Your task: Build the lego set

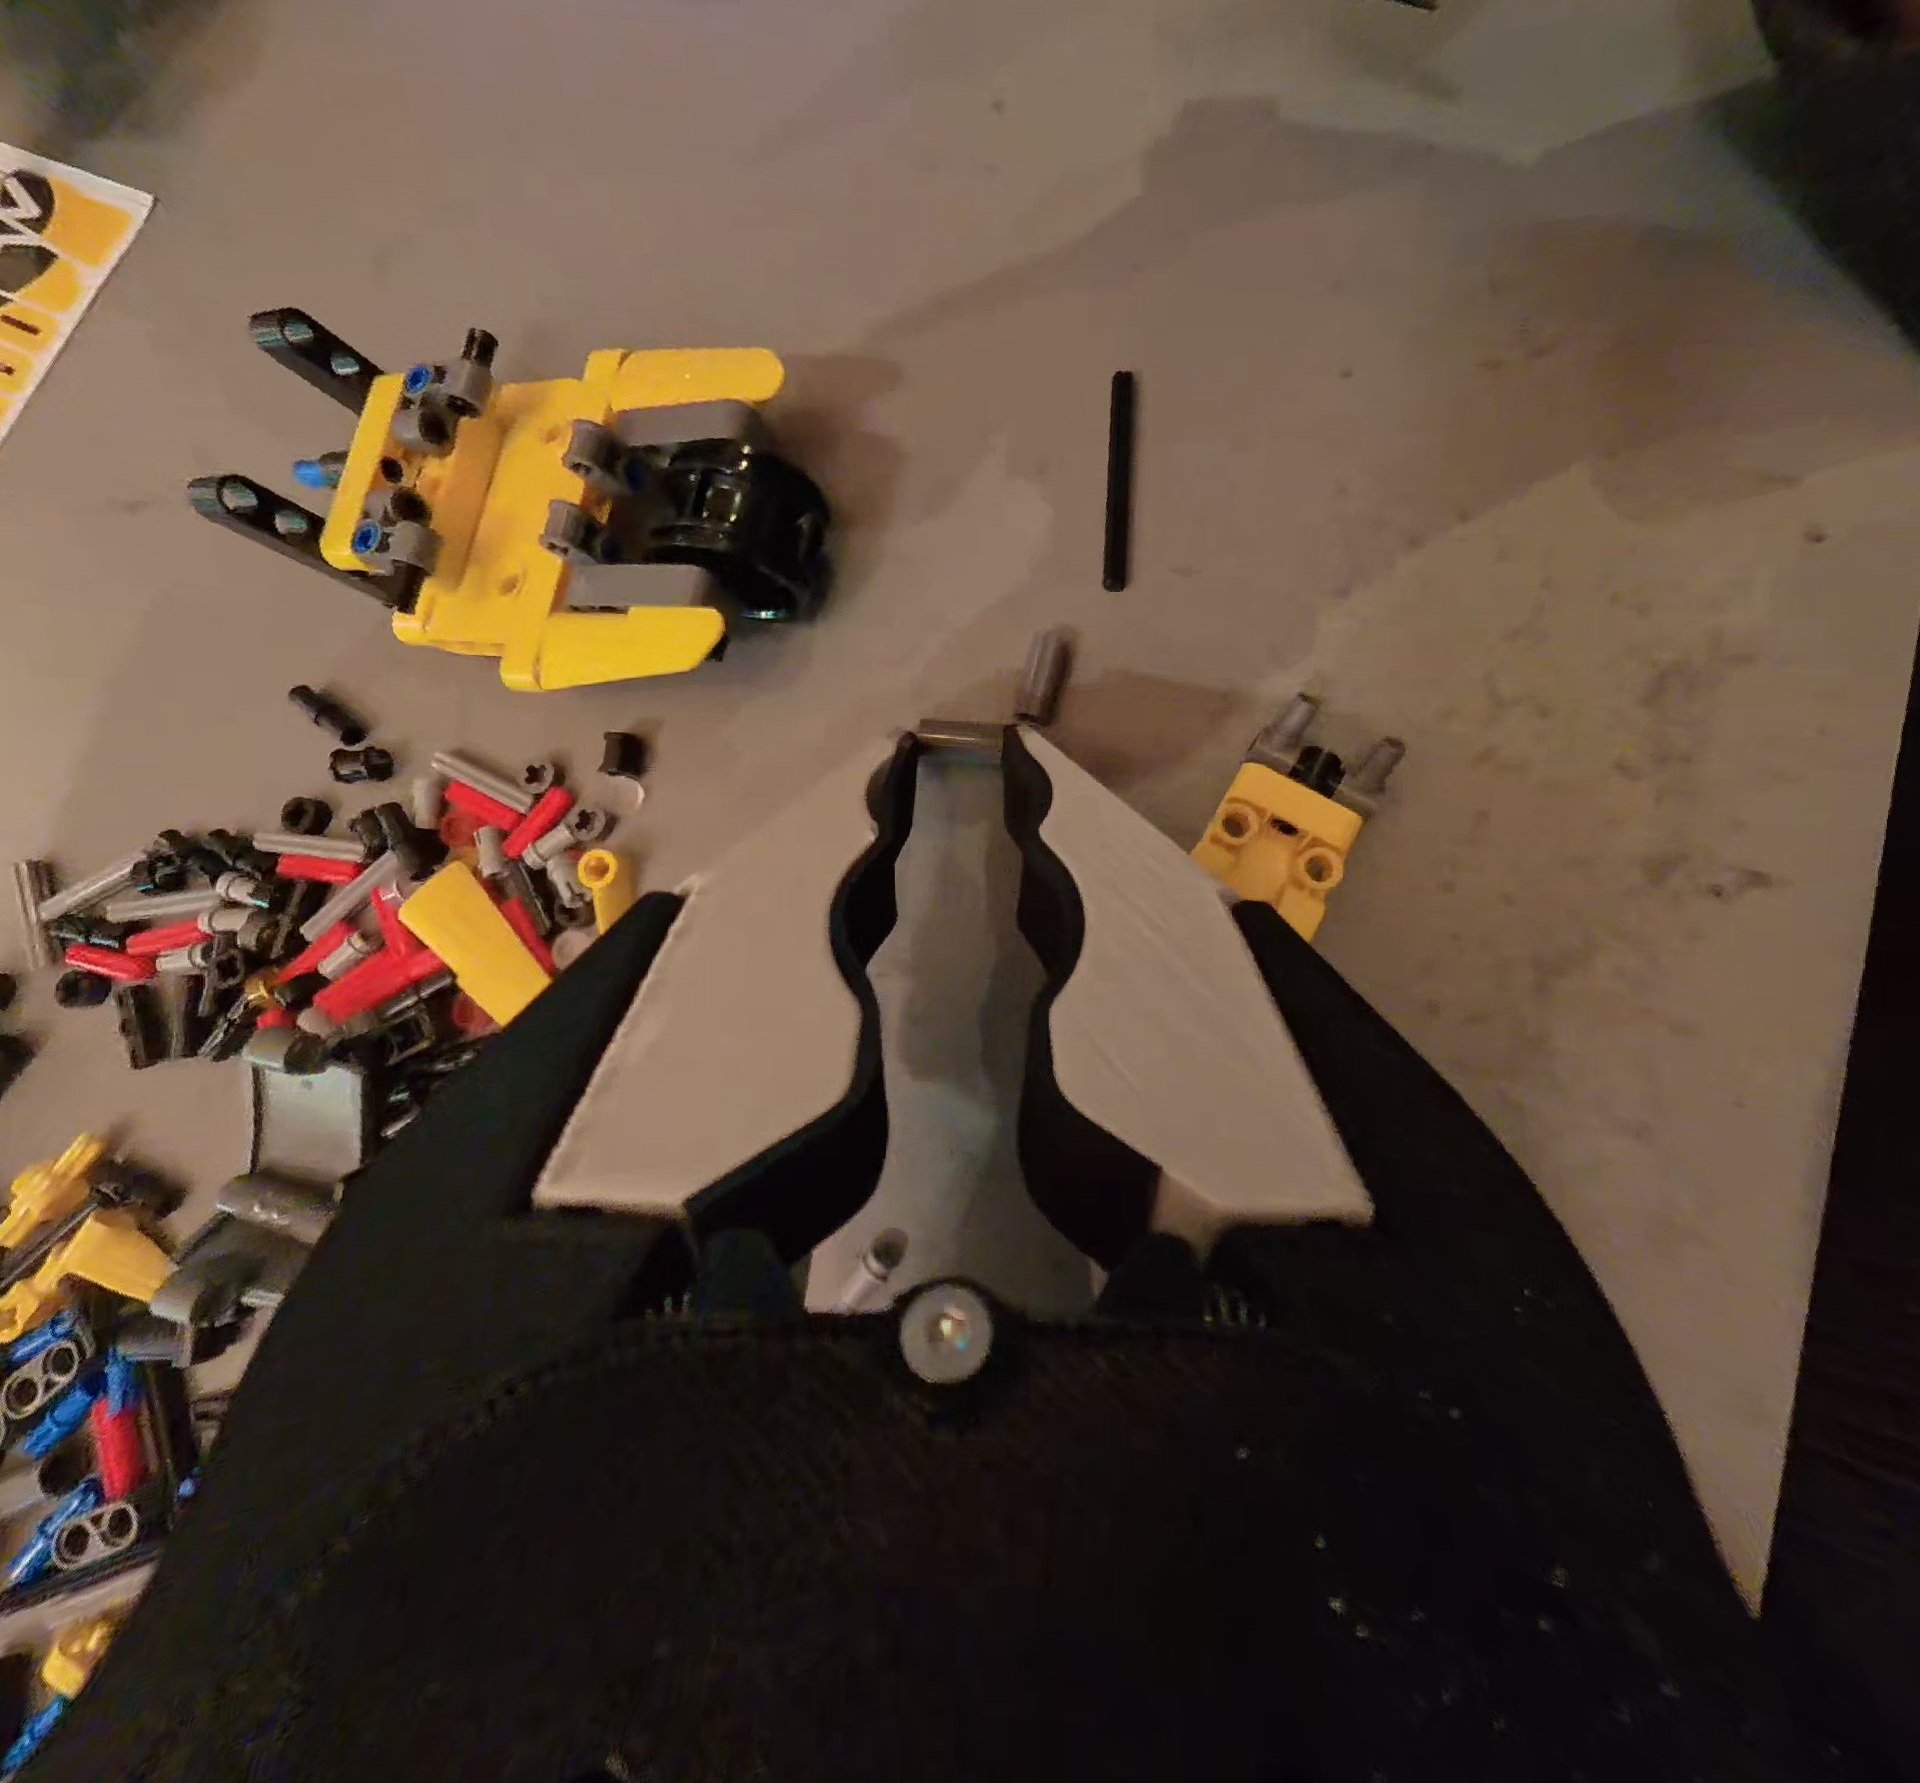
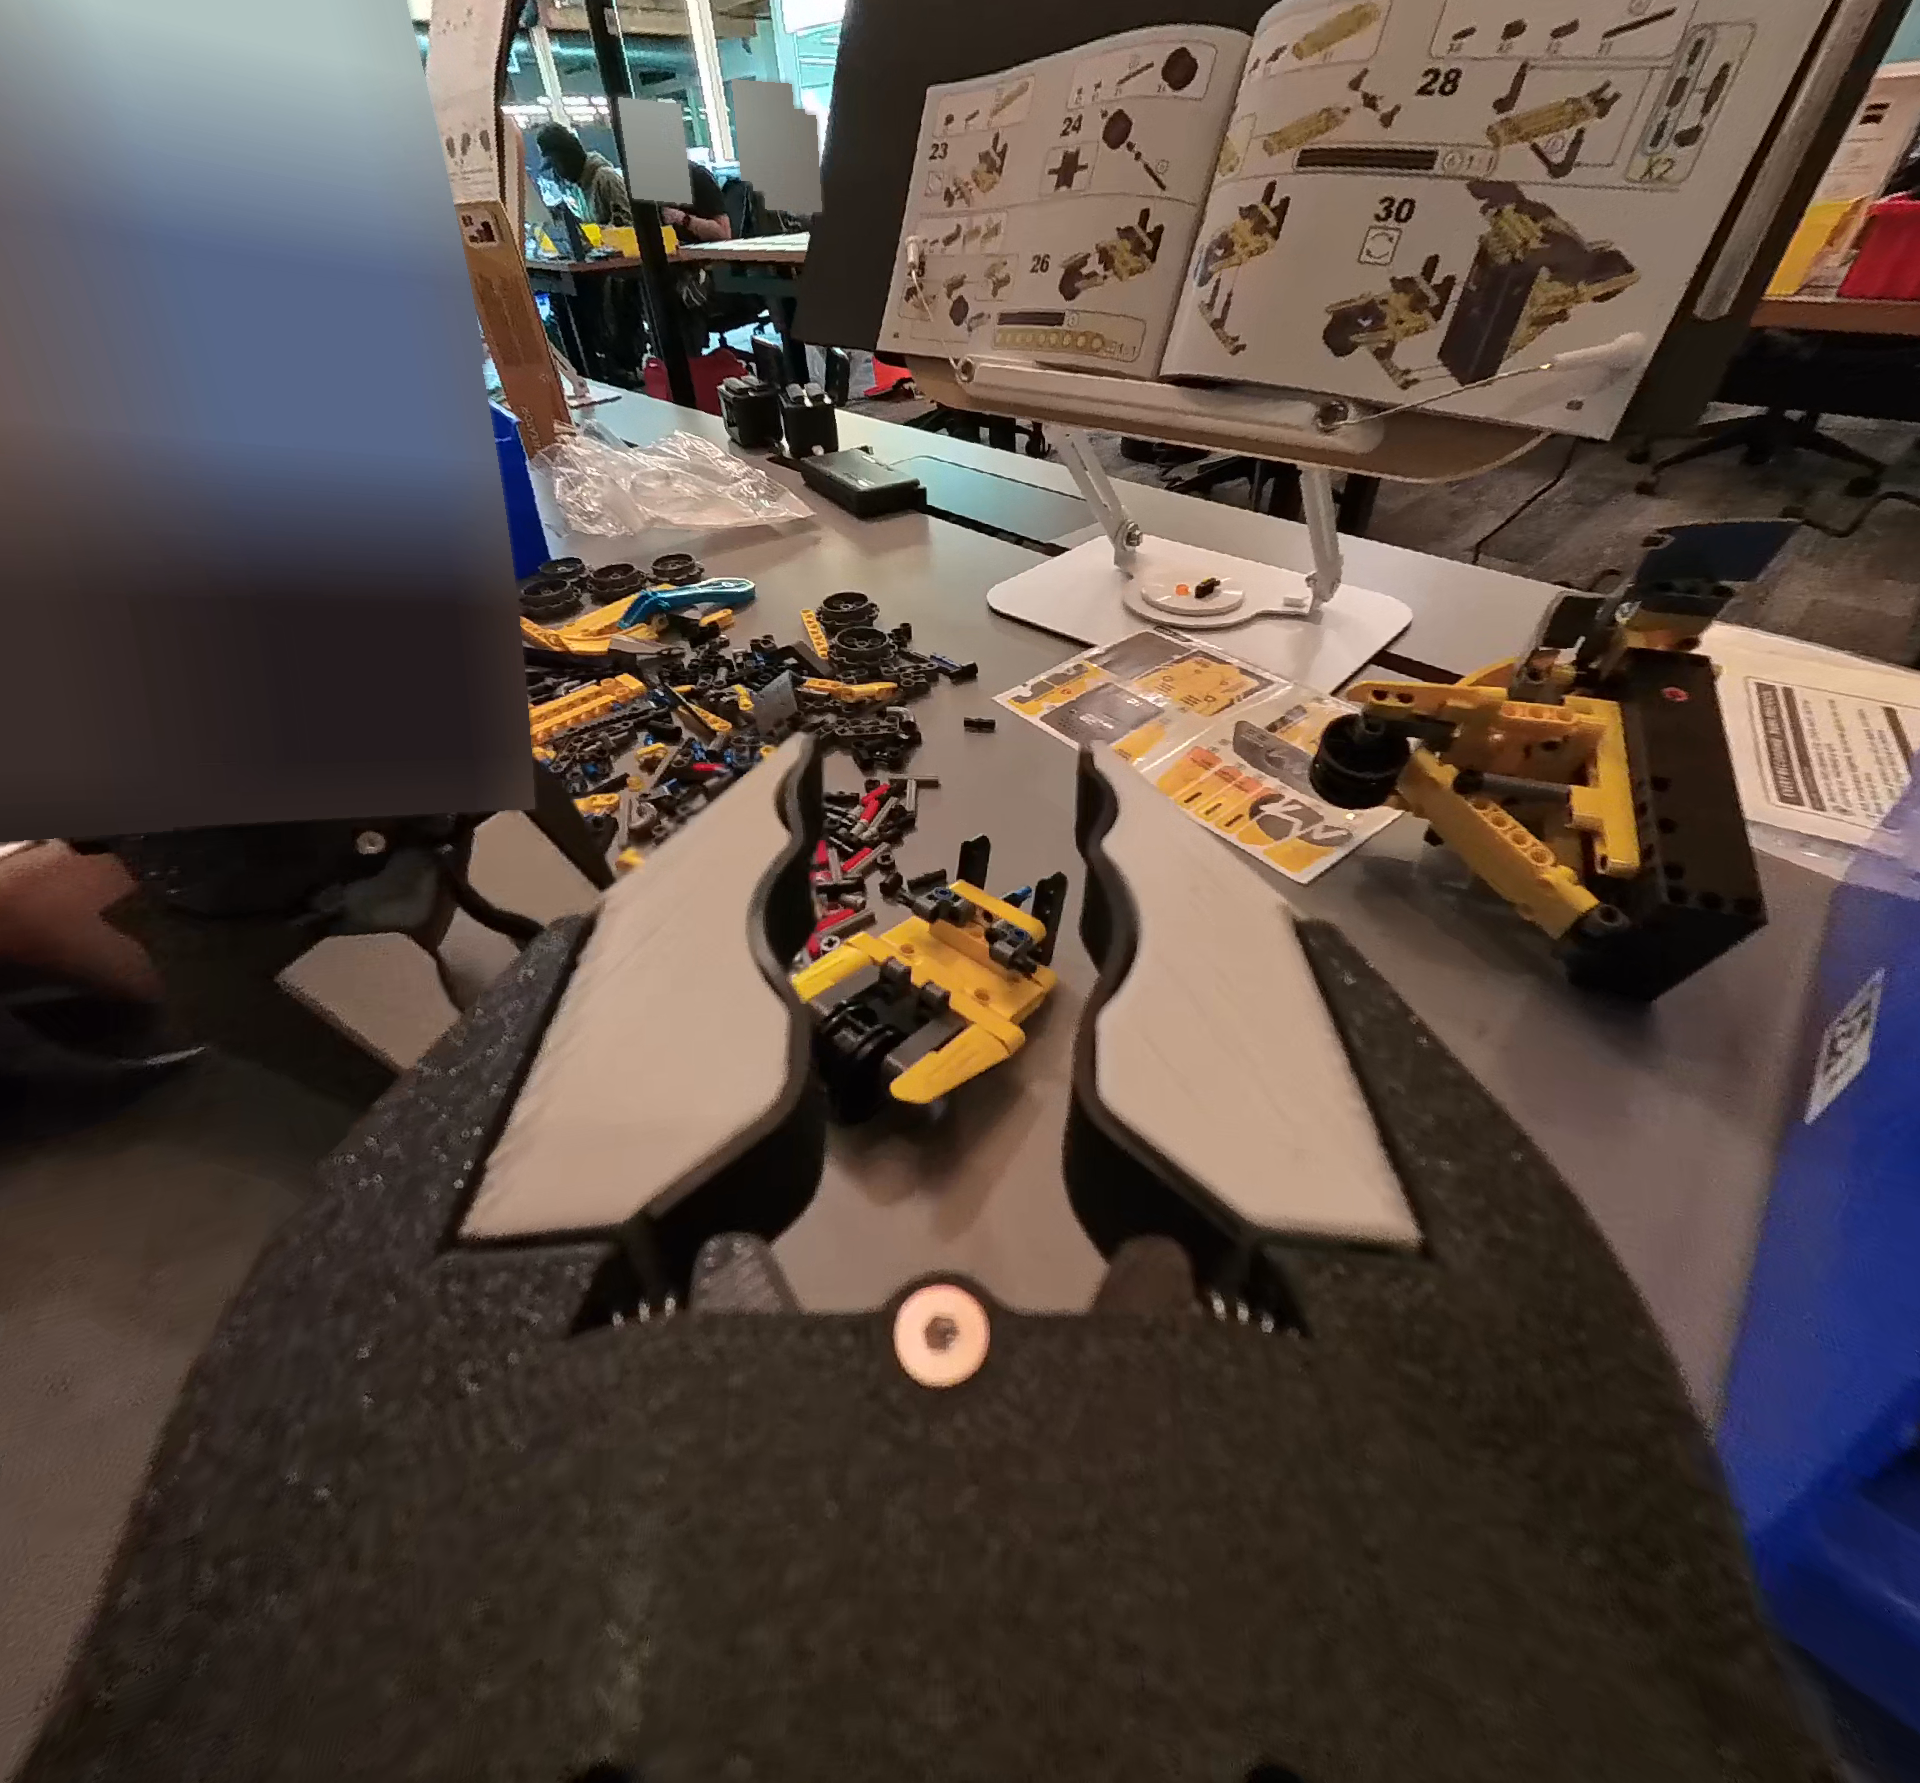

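The fingers (image 1: 1143, 954) of the left gripper (image 1: 961, 759) are being pinched onto a grey piece (image 1: 961, 736), while the right gripper (image 2: 945, 767) is being held wide apart, framing a small yellow assembly (image 2: 935, 985).

The left gripper (image 1: 961, 741) points steeply down, its grey fingers (image 1: 1132, 902) drawn near together, with a thin grey piece seemingly pinched at the tips, though I can't be sure they grip it. The right gripper (image 2: 940, 777) is held lower and flatter, its fingers (image 2: 686, 954) spread wide with nothing between them, tips off the surface.
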### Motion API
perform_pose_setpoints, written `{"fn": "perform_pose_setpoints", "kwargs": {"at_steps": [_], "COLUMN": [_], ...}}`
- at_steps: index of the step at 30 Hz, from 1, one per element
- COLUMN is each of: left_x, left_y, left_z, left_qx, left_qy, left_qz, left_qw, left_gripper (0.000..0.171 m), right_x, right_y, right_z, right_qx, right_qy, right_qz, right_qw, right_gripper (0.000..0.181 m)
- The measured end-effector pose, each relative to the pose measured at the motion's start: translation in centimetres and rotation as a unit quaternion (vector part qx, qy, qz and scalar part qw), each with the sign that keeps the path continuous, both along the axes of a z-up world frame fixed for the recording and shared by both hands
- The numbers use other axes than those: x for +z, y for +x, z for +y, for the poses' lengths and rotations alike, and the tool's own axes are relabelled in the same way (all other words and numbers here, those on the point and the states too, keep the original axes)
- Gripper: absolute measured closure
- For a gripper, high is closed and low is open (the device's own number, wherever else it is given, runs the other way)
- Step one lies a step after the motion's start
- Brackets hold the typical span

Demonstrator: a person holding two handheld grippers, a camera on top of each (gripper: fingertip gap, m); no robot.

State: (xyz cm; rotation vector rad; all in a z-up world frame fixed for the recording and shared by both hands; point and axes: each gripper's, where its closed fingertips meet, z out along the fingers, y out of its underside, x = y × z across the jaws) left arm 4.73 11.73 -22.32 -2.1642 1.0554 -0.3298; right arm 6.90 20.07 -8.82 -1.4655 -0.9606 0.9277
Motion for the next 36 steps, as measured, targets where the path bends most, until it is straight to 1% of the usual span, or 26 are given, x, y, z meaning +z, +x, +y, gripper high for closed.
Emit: {"fn": "perform_pose_setpoints", "kwargs": {"at_steps": [5,22,36], "left_x": [-0.01,-0.26,-0.24], "left_y": [-0.74,-0.43,-0.39], "left_z": [0.65,0.90,0.92], "left_qx": [0.024,0.024,0.027], "left_qy": [-0.004,-0.004,-0.007], "left_qz": [-0.015,-0.024,-0.031], "left_qw": [1.000,0.999,0.999], "left_gripper": [0.158,0.158,0.157], "right_x": [0.31,-0.30,-0.28], "right_y": [-0.11,-0.47,-0.59], "right_z": [-0.41,-0.40,-0.62], "right_qx": [0.010,0.008,0.010], "right_qy": [-0.003,0.000,0.003], "right_qz": [0.010,-0.007,-0.009], "right_qw": [1.000,1.000,1.000], "right_gripper": [0.133,0.133,0.133]}}
